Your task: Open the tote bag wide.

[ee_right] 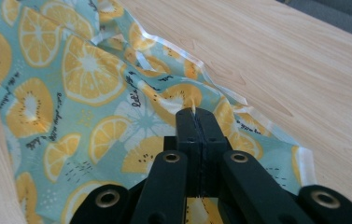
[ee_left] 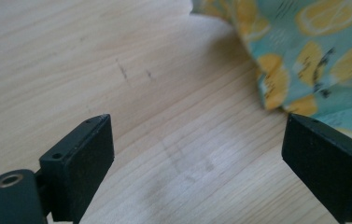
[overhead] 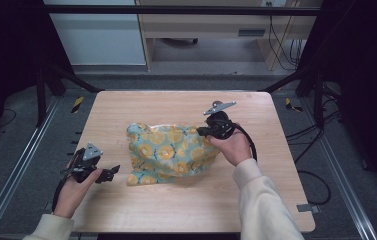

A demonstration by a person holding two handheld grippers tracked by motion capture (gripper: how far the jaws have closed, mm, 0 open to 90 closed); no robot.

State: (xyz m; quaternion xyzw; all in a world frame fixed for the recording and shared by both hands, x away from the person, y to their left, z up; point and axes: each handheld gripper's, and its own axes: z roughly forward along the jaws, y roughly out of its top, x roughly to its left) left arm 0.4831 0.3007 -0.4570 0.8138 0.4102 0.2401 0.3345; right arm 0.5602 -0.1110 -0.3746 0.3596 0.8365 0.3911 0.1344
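The crumpled teal cloth with yellow lemon-slice print [overhead: 170,152] lies in the middle of the light wooden table [overhead: 256,200]. At its right edge the right gripper [overhead: 202,132] has its jaws closed together and pinches a fold of the cloth. The left gripper [overhead: 111,172], in the lower left of the high view, is wide open above bare wood, just beside the cloth and holding nothing.

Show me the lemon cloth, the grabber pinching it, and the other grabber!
lemon cloth [overhead: 168,152], high view, middle of the crumpled fabric.
right gripper [ee_right: 195,116], right gripper view, tips of the shut fingers pinching cloth.
left gripper [overhead: 113,171], high view, between its open fingers.
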